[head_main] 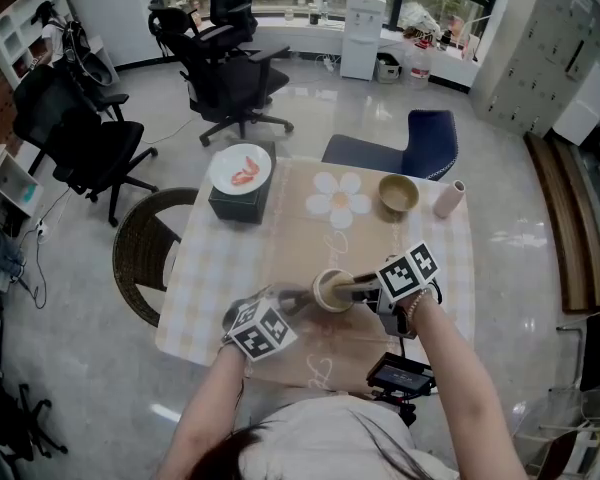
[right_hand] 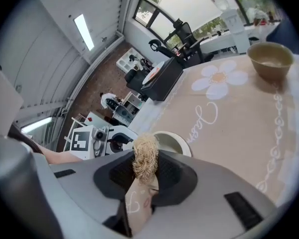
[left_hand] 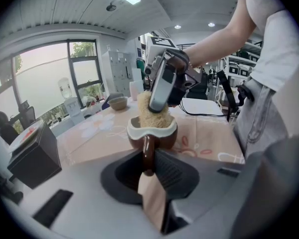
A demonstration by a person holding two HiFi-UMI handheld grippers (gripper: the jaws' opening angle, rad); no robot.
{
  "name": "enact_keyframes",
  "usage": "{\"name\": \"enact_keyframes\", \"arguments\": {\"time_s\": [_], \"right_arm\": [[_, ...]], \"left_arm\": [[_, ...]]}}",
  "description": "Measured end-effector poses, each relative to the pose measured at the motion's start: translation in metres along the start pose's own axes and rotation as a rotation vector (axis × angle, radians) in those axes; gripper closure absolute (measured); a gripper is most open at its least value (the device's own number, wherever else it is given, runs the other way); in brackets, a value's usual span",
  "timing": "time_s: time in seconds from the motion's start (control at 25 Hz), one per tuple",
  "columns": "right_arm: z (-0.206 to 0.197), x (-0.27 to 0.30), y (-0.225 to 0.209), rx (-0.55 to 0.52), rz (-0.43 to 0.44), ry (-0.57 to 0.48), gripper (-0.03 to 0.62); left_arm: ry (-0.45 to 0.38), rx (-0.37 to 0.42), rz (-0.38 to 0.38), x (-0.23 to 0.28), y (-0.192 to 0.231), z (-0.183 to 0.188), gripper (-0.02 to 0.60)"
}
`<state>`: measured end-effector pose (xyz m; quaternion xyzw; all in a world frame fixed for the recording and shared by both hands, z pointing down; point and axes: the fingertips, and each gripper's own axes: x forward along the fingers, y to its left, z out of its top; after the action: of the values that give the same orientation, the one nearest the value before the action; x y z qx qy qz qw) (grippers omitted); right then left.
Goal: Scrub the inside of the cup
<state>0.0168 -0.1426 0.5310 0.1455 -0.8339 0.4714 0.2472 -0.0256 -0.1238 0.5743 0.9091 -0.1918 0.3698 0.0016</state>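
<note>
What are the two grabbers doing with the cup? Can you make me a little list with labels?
Cup: brown cup with a white rim
Left gripper: left gripper shut on the cup's handle
Right gripper: right gripper shut on the scrubber
Scrubber: straw-coloured, pushed into the cup's mouth
Also on the table: bowl; plate on a dark box

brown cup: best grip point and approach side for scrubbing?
Take the handle from the side where it juts out, jaws closing across it, as the left hand-held gripper does. The cup has its mouth facing up, so a side grip leaves it free for the scrubber pushed in from above.
</note>
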Motion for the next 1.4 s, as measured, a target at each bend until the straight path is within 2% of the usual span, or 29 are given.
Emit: {"name": "enact_keyframes", "arguments": {"time_s": [0.12,0.24,0.36,0.56,0.84,1.08,1.4], "right_arm": [[0.005,0.000,-0.003,-0.083,-0.046,-0.075,0.500],[0.002,0.003,-0.004,-0.243,-0.134,-0.073,0.500],[0.001,0.006,-0.002,-0.338,-0.202,-0.059,0.500],[0.008,0.011,0.004,-0.407,-0.283,-0.092,0.502],[0.011,0.018,-0.013,-0.470,-0.498,-0.117,0.502],[0.014,0.016,-0.024,-0.557,-0.663,-0.049,0.502],[0.016,0.014,-0.030,-0.561,-0.756,0.133,0.502]], "left_arm": [[-0.001,-0.007,-0.001,0.000,0.001,-0.001,0.522],[-0.003,-0.010,0.000,0.000,0.001,-0.001,0.522],[-0.004,-0.016,-0.001,0.000,0.002,-0.001,0.522],[-0.003,-0.024,-0.005,0.000,0.002,-0.001,0.522],[-0.007,-0.034,-0.008,0.000,0.001,-0.003,0.522],[-0.009,-0.039,-0.010,-0.001,0.001,-0.003,0.522],[-0.011,-0.039,-0.016,0.001,0.002,-0.004,0.522]]}}
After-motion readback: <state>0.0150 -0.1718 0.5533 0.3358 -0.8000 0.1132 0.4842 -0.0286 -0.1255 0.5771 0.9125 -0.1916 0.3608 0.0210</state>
